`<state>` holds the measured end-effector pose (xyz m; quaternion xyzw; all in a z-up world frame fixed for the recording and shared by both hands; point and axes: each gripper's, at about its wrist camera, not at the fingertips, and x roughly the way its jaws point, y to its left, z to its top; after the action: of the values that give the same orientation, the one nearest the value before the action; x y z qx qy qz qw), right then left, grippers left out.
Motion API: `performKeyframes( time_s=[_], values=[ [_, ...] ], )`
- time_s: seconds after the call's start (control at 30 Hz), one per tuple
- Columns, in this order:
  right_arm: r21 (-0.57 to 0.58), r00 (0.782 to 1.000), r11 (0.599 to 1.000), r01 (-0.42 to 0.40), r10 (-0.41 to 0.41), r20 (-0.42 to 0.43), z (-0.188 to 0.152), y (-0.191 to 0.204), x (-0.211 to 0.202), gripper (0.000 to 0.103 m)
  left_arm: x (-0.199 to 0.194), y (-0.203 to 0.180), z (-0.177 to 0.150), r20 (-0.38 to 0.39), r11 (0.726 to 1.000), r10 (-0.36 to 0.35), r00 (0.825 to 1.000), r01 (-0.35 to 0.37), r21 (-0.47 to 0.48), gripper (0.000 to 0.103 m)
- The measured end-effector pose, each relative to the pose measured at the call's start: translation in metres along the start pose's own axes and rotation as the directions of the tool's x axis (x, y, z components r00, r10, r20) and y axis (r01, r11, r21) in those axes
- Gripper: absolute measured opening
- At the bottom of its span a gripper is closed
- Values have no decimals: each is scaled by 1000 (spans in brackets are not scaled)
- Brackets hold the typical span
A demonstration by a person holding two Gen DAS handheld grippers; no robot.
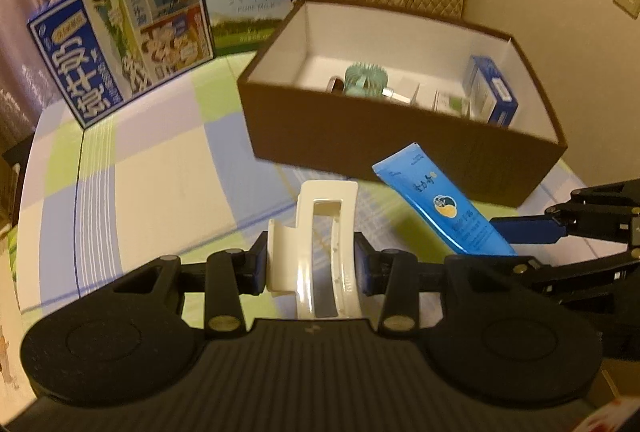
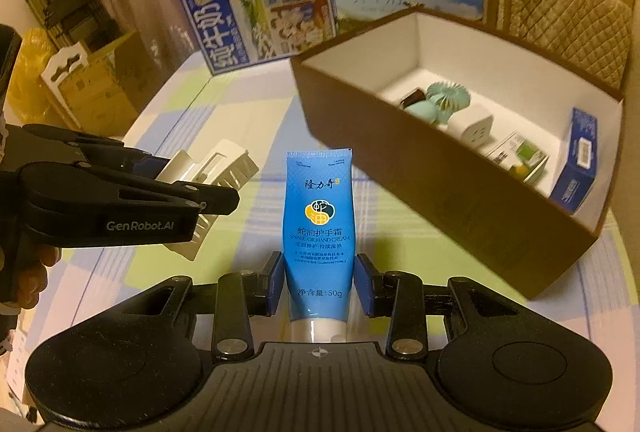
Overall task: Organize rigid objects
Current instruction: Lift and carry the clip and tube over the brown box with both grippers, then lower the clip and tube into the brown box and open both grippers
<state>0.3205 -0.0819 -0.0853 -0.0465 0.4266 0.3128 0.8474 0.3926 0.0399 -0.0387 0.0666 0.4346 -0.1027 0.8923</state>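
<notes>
Gripping a white hair claw (image 1: pixel 316 252) in our left gripper (image 1: pixel 312 268) & a blue hand-cream tube (image 2: pixel 319 232) in our right gripper (image 2: pixel 319 284), both at frame bottom-centre. Tube's long axis runs straight ahead, crimped end forward, cap toward us. Open brown box (image 2: pixel 440 175) sits upper right w/ bare tablecloth (image 2: pixel 224 103) to its left.

Open box (image 1: pixel 400 135) sits on the table (image 1: pixel 160 171); two cartons (image 1: pixel 120 47) stand behind, to its left.

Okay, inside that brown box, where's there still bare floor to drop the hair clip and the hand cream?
In the brown box, bare white floor lies at the far end, between the far wall and the teal fan. From the white plug and leaflet to the blue carton it is crowded.
</notes>
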Motion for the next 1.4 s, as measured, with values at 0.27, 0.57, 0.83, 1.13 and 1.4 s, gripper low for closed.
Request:
performKeyframes(
  time_s=[0.27, 0.57, 0.83, 1.13, 1.4],
  values=[
    [96, 998, 994, 45, -49, 42, 34, -28, -16, 34, 1, -10, 45, 64, 999, -15, 998, 13, 35, 37],
    [249, 985, 961, 124, -149, 86, 84, -65, -24, 34, 27, -27, 113, 102, 993, -53, 993, 42, 107, 37],
    [343, 972, 920, 188, -225, 71, 114, -94, -2, 34, 71, -42, 153, 74, 988, -63, 995, 52, 148, 37],
    [389, 961, 885, 253, -276, 3, 126, -123, 38, 34, 123, -40, 165, 0, 988, -62, 998, 61, 145, 37],
    [398, 956, 871, 287, -284, -69, 124, -141, 72, 34, 159, -34, 170, -56, 988, -59, 997, 67, 143, 37]
  ],
)
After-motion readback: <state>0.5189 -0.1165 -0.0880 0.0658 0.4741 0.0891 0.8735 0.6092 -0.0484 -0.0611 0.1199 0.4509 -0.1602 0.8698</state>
